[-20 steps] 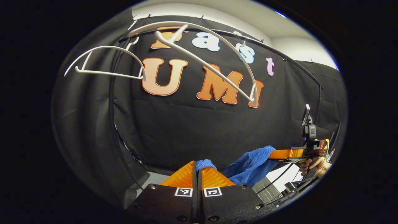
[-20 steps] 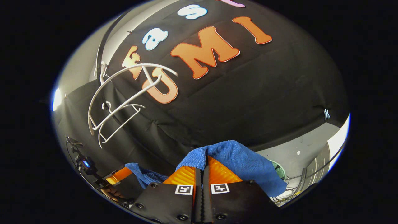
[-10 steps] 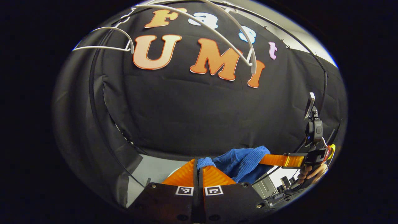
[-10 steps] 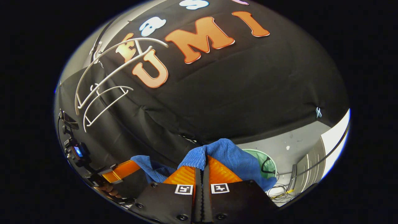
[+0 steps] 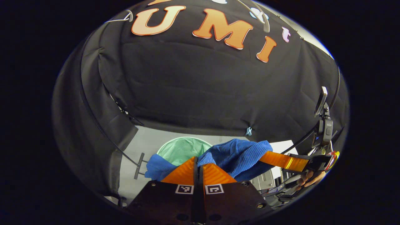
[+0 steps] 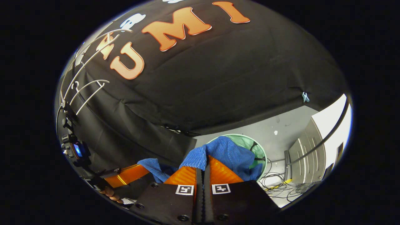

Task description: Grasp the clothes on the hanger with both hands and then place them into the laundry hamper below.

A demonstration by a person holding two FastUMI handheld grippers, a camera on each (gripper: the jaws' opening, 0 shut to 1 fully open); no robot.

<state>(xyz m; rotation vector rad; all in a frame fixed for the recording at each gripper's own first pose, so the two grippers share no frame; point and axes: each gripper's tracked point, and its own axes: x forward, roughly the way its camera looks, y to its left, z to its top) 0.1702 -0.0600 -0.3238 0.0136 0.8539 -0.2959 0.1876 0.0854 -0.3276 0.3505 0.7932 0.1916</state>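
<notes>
You had lowered both grippers, your left gripper [image 5: 198, 162] and right gripper [image 6: 203, 162] each clamped shut on the blue garment [image 5: 240, 153], clear of the white hangers [image 6: 86, 90], bringing it just above the green hamper [image 5: 178, 148], ready to drop.

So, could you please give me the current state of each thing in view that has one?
Left hand-held gripper: shut on the blue garment.
Right hand-held gripper: shut on the blue garment.
Blue garment: off the hangers, held between both grippers above the hamper.
Green laundry hamper: open, on the floor, garment not yet inside.
White hangers: bare.
</notes>
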